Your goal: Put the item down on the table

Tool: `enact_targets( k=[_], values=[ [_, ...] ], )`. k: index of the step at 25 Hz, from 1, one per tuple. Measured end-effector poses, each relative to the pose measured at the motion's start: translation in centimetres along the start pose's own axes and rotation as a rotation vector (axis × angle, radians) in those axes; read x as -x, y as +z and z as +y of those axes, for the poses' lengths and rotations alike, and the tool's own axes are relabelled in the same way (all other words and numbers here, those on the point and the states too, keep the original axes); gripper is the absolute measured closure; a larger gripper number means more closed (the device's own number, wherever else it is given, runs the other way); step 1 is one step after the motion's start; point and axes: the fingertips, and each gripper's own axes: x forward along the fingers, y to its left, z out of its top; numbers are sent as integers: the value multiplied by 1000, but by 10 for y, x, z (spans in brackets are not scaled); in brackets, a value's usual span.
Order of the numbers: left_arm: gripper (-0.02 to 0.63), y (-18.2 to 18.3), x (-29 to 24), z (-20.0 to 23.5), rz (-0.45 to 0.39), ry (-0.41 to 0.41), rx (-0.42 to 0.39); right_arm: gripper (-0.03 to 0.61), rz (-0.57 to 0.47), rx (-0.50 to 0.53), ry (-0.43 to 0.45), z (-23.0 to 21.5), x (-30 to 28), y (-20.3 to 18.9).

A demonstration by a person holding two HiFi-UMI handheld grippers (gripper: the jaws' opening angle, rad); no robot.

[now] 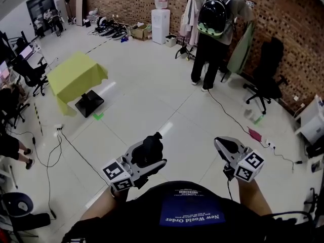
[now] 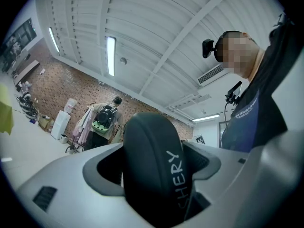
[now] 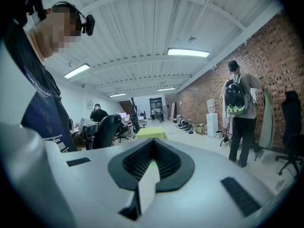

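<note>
A black rounded item (image 1: 151,148) with white letters on its edge (image 2: 154,165) sits clamped between the jaws of my left gripper (image 1: 152,155), held close to my chest above the floor. My right gripper (image 1: 223,147) is beside it, shut with nothing between its pads (image 3: 151,167). The table (image 1: 76,77) under a yellow-green cloth stands far off at the left of the head view. It also shows small and distant in the right gripper view, as the table (image 3: 151,133). Both grippers point up and away from the floor.
A person with a backpack (image 1: 215,29) stands at a clothes rack by the brick wall. A black office chair (image 1: 266,72) is at the right and a water dispenser (image 1: 160,22) at the back. A black flat box (image 1: 89,103) lies beside the table. Cables run over the floor.
</note>
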Motion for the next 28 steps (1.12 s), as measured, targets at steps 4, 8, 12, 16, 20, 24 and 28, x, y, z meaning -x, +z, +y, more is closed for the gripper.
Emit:
enact_targets(
  k=[4, 8, 12, 16, 20, 24, 28],
  values=[
    [239, -1, -11, 15, 3, 7, 10, 591, 9, -12, 9, -16, -11, -4],
    [239, -2, -40, 27, 0, 6, 28, 592, -9, -34, 23, -51, -22, -9],
    [239, 0, -86, 48, 7, 39, -4, 591, -18, -36, 81, -100, -34, -9],
    [239, 9, -142, 64, -10, 70, -32, 591, -21, -35, 136, -161, -41, 1],
    [239, 18, -200, 84, -28, 108, -28, 591, -44, 6, 186, -221, -48, 24],
    [238, 17, -240, 101, -26, 113, -40, 591, -52, 17, 219, -263, -62, 32],
    [239, 15, -254, 129, -21, 136, -37, 591, -44, -1, 236, -292, -86, 28]
  ],
)
